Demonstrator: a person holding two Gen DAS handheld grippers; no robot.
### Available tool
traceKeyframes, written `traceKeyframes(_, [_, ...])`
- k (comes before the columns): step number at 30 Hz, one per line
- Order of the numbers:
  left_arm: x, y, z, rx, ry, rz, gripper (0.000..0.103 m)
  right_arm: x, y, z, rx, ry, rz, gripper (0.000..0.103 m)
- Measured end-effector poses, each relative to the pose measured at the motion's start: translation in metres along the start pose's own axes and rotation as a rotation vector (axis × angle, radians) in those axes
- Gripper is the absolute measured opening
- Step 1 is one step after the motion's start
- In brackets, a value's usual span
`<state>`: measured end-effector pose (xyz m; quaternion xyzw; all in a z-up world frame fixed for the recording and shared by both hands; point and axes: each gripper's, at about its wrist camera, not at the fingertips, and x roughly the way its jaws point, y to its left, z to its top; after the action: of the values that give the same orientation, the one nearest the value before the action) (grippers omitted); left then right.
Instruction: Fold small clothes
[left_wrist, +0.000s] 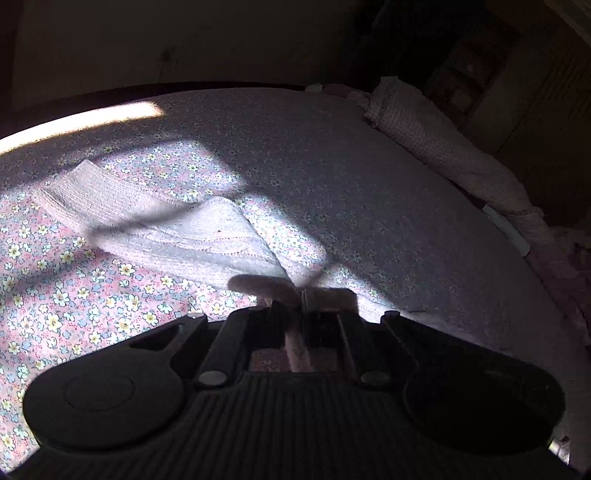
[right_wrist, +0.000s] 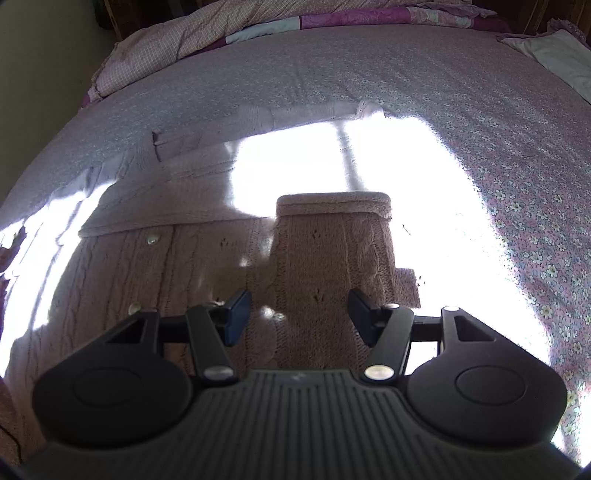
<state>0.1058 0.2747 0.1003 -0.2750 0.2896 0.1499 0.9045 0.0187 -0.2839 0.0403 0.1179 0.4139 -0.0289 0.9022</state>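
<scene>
A pink cable-knit cardigan (right_wrist: 129, 266) with pearl buttons (right_wrist: 151, 240) lies flat on the floral bed sheet (right_wrist: 517, 221). One sleeve (right_wrist: 332, 236) is folded over its body, cuff pointing away. My right gripper (right_wrist: 300, 314) hovers open just above that sleeve, a finger on each side, pads not touching. In the left wrist view a part of the cardigan (left_wrist: 177, 229) stretches from the upper left toward my left gripper (left_wrist: 303, 299), which is shut on a pinch of the knit fabric at its near end.
A rolled pink checked quilt (left_wrist: 424, 136) lies along the right edge of the bed, and the bunched quilt (right_wrist: 221, 22) shows at the far end in the right wrist view. A white pillow (right_wrist: 561, 55) sits far right. Strong sunlight washes out part of the sheet.
</scene>
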Motion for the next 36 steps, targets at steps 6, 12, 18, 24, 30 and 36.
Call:
traceKeyframes(6, [-0.031,-0.044,-0.004,0.070,-0.037,-0.122,0.007,0.000,-0.001,0.000,0.013,-0.001,-0.004,0.060])
traceKeyframes(12, [-0.050,-0.086,-0.013,0.069,-0.030,-0.245,0.007,-0.005,-0.004,0.000,0.018,-0.019,0.006,0.060])
traceKeyframes(18, [-0.067,-0.135,-0.023,0.136,-0.037,-0.354,0.007,-0.006,-0.012,-0.001,0.042,-0.020,0.008,0.060])
traceKeyframes(24, [-0.072,-0.182,-0.049,0.186,-0.011,-0.428,0.007,-0.006,-0.017,-0.001,0.055,-0.026,0.018,0.060])
traceKeyframes(30, [-0.069,-0.224,-0.107,0.305,0.069,-0.452,0.007,-0.006,-0.019,-0.003,0.055,-0.029,0.016,0.060])
traceKeyframes(36, [-0.028,-0.234,-0.171,0.422,0.198,-0.401,0.007,-0.005,-0.026,-0.005,0.069,-0.023,0.015,0.060])
